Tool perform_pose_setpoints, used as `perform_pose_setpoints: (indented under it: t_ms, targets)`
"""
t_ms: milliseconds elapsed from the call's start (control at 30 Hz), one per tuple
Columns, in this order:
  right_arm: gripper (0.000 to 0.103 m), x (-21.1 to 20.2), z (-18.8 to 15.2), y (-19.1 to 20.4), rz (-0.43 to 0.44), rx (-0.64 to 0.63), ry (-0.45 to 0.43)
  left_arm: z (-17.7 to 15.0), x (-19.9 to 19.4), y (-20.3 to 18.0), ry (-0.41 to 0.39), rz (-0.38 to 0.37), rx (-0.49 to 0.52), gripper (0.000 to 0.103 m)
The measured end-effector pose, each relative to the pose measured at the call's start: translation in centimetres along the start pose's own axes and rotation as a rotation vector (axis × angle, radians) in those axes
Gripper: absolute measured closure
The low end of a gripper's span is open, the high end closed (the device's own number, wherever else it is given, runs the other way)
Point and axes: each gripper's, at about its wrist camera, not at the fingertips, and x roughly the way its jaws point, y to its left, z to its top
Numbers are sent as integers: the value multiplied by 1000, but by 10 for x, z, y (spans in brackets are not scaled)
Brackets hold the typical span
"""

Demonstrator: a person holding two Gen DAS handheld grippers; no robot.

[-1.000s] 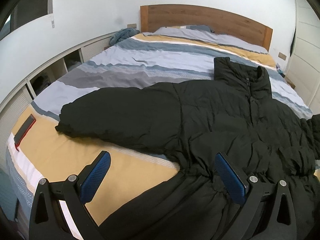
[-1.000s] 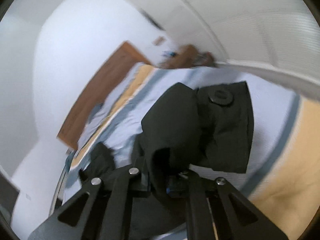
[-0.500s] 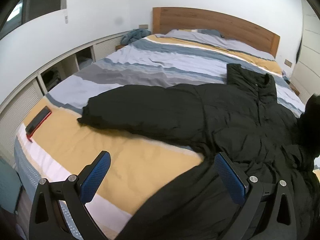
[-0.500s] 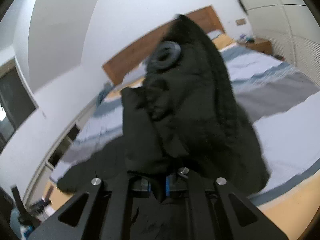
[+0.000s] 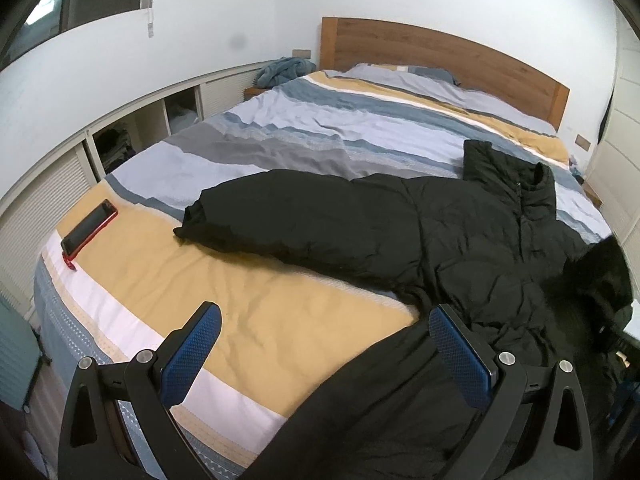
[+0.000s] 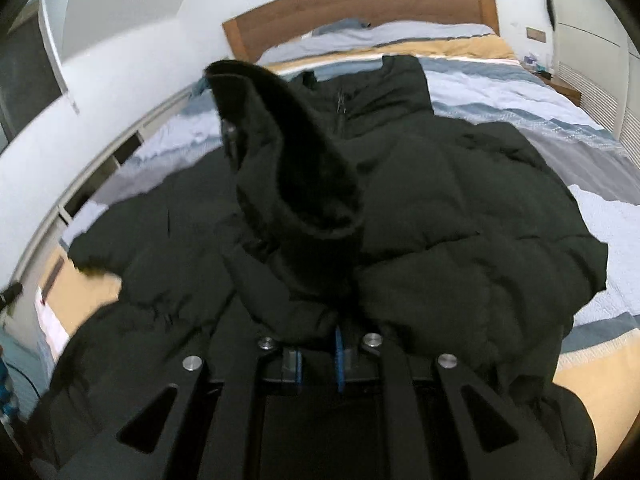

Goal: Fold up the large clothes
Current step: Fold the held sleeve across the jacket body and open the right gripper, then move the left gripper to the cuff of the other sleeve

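A black puffer jacket (image 5: 440, 232) lies front up across the striped bed (image 5: 320, 140), collar toward the headboard, one sleeve (image 5: 300, 216) stretched out to the left. My left gripper (image 5: 324, 316) is open above the bed's foot edge; its right finger hangs over the jacket's hem and nothing is between the pads. In the right wrist view my right gripper (image 6: 318, 344) has the other sleeve's cuff (image 6: 304, 184) between its pads, folded in over the jacket's chest (image 6: 460, 200). Its jaws are opening slightly, and fabric hides the fingertips.
A phone in a red case (image 5: 90, 232) lies on the bed's near left corner. Low white shelving (image 5: 120, 140) runs along the left wall. The wooden headboard (image 5: 440, 56) is at the far end, and white wardrobe doors (image 5: 616, 160) stand on the right.
My right gripper swung the sleeve from out at the side in over the jacket's front, rolling as it went. The left gripper drew back and left, so more of the bed shows.
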Motion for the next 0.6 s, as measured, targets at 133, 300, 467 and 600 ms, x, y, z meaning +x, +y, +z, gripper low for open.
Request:
perform_pose_setpoints:
  t_ms: [133,300,467,600]
  targets:
    - [79,-3,-11,1,-14,-60,57,5,-10,-22,-9,-41,21,1]
    - [39,-25,-23,18,65,-158,74,13,-16,-70,-18,-112,83,1]
    - [40,-71,-22,7,115,-194,-6,18,-6,-149,-11,-202,163,1]
    - [39,-84,6,-33,17,-135,-67,22,25,-224,43,-297,223,1]
